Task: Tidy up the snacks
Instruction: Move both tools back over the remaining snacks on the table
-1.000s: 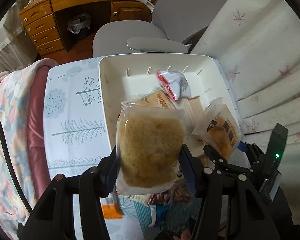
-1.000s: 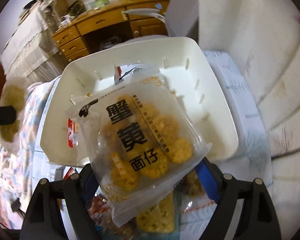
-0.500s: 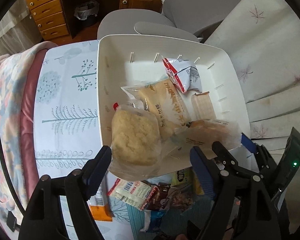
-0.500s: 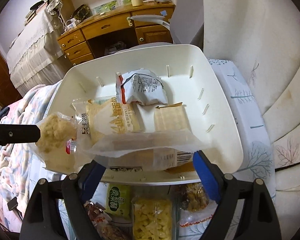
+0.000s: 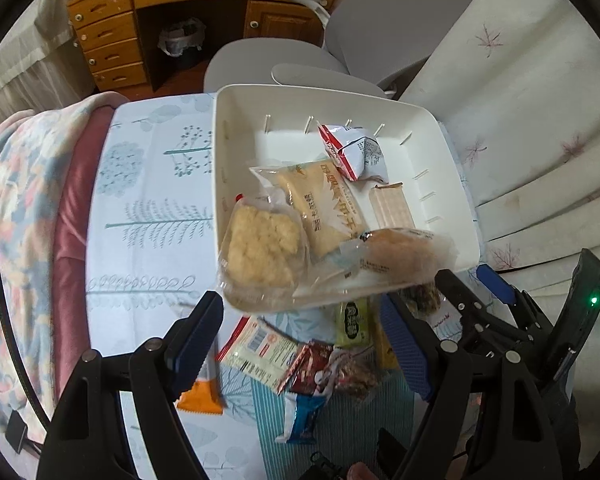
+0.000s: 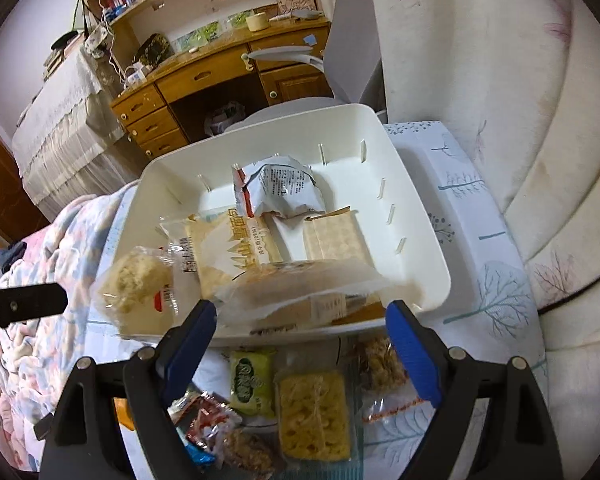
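White plastic bin [image 5: 440, 136], rounded rectangle w/ glossy walls & small slots along the sides, sits mid-frame on a pale cloth [image 5: 148, 216] printed w/ blue-green trees; inside it: a crumpled red-and-white foil pack [image 5: 352, 150] at the back, a long clear-wrapped bread pack [image 5: 324, 204] w/ printed text, a flat ribbed cracker pack [image 5: 392, 206], a lumpy crumbly cake in clear film [image 5: 260, 250] leaning over the near-left rim, and a clear-wrapped yellow-snack pack [image 6: 300, 292] lying along the near rim, blurred in both views.

Left gripper [image 5: 300, 344], lower frame, stands wide w/ nothing between its blue ridged pads; right gripper [image 6: 300, 344] likewise wide & empty, black frame, blue pads; the right one also shows at lower right of the left view.

Loose snacks still on the cloth below the bin: a green pack [image 6: 252, 384], a clear tray of yellow wavy rounds [image 6: 314, 420], a clear pack of brown clusters [image 6: 384, 364], a red wrapper [image 5: 312, 368], a white barcode pack [image 5: 260, 344], an orange pack [image 5: 200, 396] partly hidden by the left finger; lower edge cut off by the gripper frames.

Room: floral blanket [image 5: 16, 200] at left, wooden desk w/ drawers [image 5: 112, 36] at top, grey chair [image 5: 284, 60], cream quilted upholstery [image 5: 520, 100] at right.
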A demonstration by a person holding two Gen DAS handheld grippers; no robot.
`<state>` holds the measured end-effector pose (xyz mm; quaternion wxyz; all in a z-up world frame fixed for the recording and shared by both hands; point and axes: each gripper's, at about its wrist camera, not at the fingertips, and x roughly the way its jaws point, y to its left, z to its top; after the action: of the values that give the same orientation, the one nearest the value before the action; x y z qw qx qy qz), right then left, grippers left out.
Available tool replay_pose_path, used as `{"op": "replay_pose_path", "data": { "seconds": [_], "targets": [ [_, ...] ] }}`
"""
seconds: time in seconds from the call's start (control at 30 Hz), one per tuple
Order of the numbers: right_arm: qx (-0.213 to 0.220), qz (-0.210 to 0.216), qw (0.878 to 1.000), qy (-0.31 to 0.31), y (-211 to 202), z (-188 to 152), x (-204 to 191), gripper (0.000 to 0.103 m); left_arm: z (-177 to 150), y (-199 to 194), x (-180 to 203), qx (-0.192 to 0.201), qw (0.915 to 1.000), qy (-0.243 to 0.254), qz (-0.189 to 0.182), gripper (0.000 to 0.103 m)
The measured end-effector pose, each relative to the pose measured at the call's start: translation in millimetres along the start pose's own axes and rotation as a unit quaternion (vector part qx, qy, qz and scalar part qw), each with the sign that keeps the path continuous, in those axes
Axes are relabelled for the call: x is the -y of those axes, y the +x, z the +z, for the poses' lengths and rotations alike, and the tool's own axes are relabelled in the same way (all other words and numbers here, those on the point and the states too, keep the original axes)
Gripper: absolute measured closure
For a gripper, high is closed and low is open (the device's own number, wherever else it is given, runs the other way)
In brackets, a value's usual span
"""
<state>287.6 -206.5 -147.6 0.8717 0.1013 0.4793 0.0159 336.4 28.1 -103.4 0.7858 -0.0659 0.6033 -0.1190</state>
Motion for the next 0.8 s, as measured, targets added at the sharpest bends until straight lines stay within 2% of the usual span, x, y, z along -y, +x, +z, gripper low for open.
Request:
{"op": "replay_pose_path", "data": {
  "seconds": [0.4,0.8],
  "targets": [
    [0.023,0.012,0.999,0.033,-54,-38,-8,0.015,-70,-64,-4,0.051,0.9984,0.015,0.021,0.023],
    [0.022,0.035,0.997,0.06,-85,-93,-18,0.015,-141,-87,-13,0.059,0.9971,0.027,0.041,0.023]
  ]
}}
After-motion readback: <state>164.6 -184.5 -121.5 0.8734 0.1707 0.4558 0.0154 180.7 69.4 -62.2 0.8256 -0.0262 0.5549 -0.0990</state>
